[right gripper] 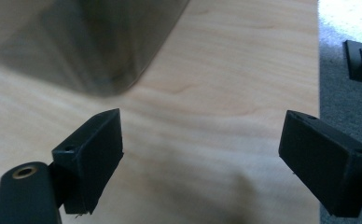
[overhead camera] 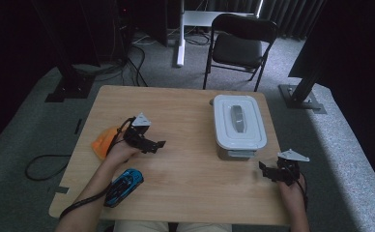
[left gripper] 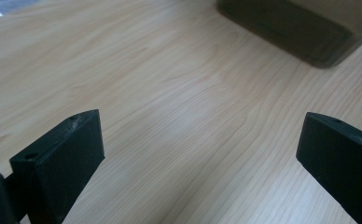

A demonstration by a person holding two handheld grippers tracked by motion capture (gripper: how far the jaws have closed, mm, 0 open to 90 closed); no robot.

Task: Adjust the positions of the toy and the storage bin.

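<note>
Jaws of both grippers stand wide apart and empty. From the high view, the left gripper (overhead camera: 151, 143) hangs over the table (overhead camera: 185, 193), aimed toward the lidded grey box (overhead camera: 237, 126), with an orange thing (overhead camera: 103, 141) and a blue toy car (overhead camera: 124, 186) behind it; the right gripper (overhead camera: 271, 172) waits near the box's front corner. Along the left gripper view, the box (left gripper: 305, 28) lies ahead, apart. Along the right gripper view, the box (right gripper: 81, 42) looms close. Both seem to be approaching it; next, closing on the lid's latches.

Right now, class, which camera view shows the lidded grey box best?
The high view: the grey box appears whole, lid on, on the table. The left gripper view catches a blurred corner; the right gripper view a blurred side.
</note>
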